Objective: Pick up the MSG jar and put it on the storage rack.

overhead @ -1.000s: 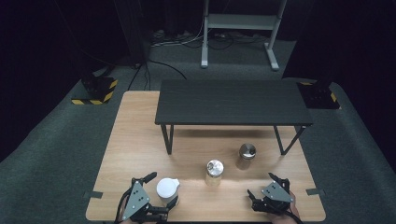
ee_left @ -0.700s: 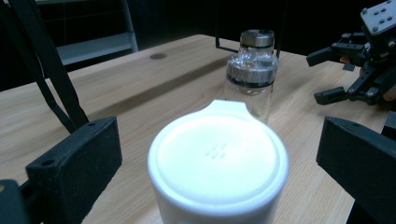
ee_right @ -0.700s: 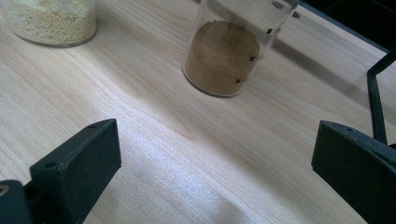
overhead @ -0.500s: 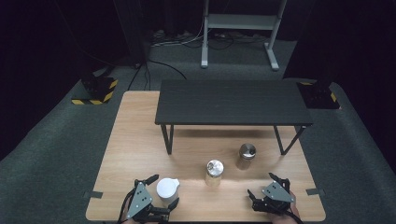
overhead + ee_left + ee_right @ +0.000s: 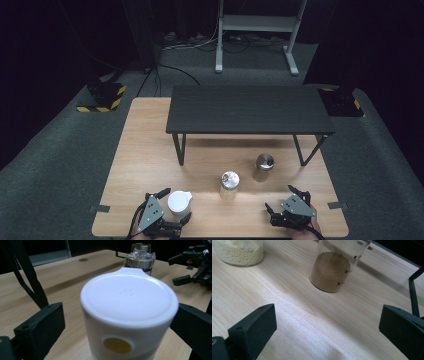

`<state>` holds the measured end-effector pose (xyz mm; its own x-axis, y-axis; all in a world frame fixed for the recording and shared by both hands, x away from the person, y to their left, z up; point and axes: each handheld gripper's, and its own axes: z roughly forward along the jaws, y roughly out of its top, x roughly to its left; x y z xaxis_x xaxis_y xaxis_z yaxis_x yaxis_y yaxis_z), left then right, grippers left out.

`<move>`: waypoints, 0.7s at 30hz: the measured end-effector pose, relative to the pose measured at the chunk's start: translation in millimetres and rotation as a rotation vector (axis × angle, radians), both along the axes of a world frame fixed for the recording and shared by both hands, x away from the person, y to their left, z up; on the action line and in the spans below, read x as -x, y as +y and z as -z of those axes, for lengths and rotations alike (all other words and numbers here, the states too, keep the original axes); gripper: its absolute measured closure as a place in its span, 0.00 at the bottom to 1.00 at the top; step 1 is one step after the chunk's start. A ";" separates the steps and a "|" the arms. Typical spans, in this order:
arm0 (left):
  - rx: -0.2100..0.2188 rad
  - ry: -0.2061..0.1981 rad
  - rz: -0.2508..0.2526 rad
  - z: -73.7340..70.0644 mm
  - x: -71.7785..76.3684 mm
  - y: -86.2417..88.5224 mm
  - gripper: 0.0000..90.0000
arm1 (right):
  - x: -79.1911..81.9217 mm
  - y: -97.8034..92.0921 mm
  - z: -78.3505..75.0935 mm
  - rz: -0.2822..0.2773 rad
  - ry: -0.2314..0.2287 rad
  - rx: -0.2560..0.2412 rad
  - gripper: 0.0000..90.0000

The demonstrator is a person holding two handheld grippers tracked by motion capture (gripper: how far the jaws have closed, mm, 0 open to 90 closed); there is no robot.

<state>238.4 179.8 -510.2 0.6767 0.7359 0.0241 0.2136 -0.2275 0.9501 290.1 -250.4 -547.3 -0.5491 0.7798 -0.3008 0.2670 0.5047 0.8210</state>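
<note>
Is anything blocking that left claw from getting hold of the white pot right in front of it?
Nothing visible does. The white lidded container already sits between the open jaws of the left gripper, with bare wood table on either side. The two metal-capped glass jars stand farther off.

We see bare tabletop [image 5: 150, 165] left and far-left, free to pass. Two jars [image 5: 230, 184] stand mid-table between us and the black bench [image 5: 247, 110], which blocks the far side. White cup [image 5: 179, 204] fills the left gripper [image 5: 172, 207].
</note>
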 end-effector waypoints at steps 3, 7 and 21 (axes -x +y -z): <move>0.000 0.008 0.002 2.7 -1.0 0.0 0.00 | -0.1 -0.1 0.0 0.000 0.001 -0.001 0.00; -0.006 0.026 0.010 6.5 -2.6 -0.5 0.01 | 0.0 -0.2 -0.1 0.000 0.000 -0.003 0.00; -0.016 0.045 0.033 13.8 -4.1 1.3 0.19 | -0.1 -0.9 -0.2 -0.002 -0.001 -0.008 0.00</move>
